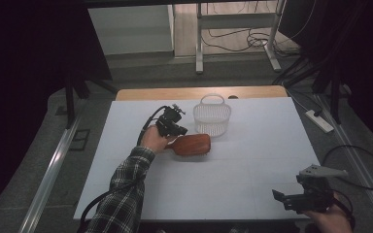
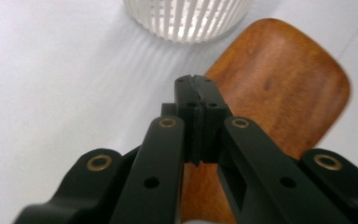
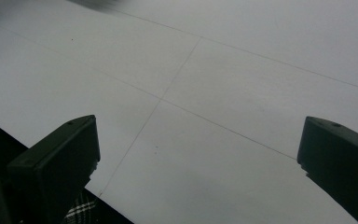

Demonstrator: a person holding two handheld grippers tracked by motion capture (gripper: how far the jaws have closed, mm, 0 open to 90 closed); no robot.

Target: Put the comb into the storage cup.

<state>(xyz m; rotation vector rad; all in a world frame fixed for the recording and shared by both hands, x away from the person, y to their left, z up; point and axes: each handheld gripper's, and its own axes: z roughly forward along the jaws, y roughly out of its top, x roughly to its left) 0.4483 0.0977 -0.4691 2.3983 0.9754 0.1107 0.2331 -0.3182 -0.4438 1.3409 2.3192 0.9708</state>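
Hovering over the narrow end of a wooden brush [image 1: 192, 144], the left gripper [image 1: 178, 130] has its jaws pressed together with nothing seen between them. In the left gripper view the closed tips [image 2: 196, 100] sit just above the brush's reddish-brown back [image 2: 284, 88], near where the head narrows to the handle; whether they touch the wood cannot be told. The brush lies flat on the white table [image 1: 252, 160], near the middle, its wide end pointing to the right. Just beyond it stands a white slatted basket [image 1: 212, 116] with a loop handle, its near wall close to the brush's wide end; the basket's ribbed wall [image 2: 186, 18] shows at the top of the left gripper view. A plaid sleeve [image 1: 124, 194] leads up to the left hand [image 1: 154, 139].

The right gripper [image 1: 284, 198] is held at the table's near right corner, well apart from brush and basket, its jaws wide apart over bare table [image 3: 205, 93].
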